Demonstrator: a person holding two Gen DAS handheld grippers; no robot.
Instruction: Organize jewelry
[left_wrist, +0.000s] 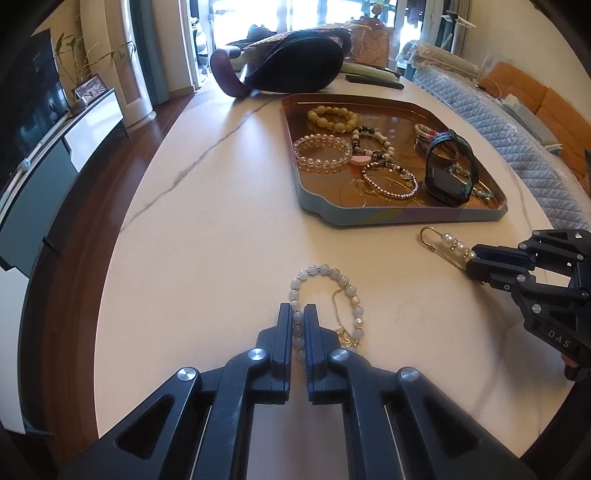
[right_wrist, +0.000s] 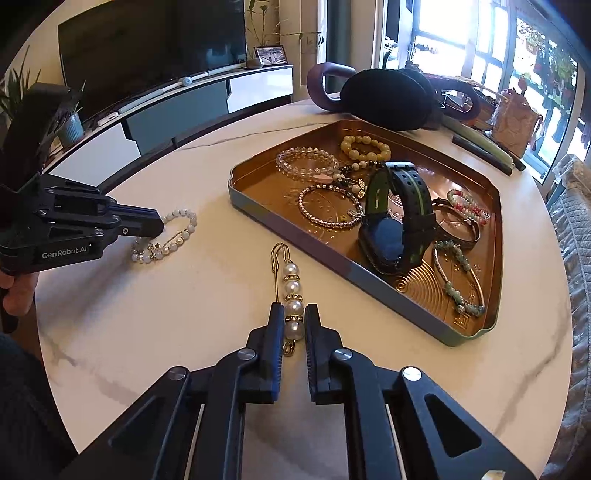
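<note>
A pale bead bracelet (left_wrist: 334, 291) with a gold chain lies on the white marble table (left_wrist: 207, 236). My left gripper (left_wrist: 298, 314) is shut on its left side; it also shows in the right wrist view (right_wrist: 162, 221), with the bracelet (right_wrist: 173, 236) there too. A gold pearl brooch pin (right_wrist: 290, 284) lies on the table in front of the tray. My right gripper (right_wrist: 294, 314) is closed around its lowest pearl; it also shows in the left wrist view (left_wrist: 471, 260). A copper tray (left_wrist: 406, 216) holds several bracelets and a black watch (right_wrist: 399, 218).
A dark bag (left_wrist: 291, 62) with a maroon handle lies behind the tray. A flat dark case (left_wrist: 373, 79) and a patterned pouch (right_wrist: 513, 122) sit at the far table edge. A quilted sofa (left_wrist: 517, 140) stands to the right, a TV cabinet (right_wrist: 184, 107) beyond the table.
</note>
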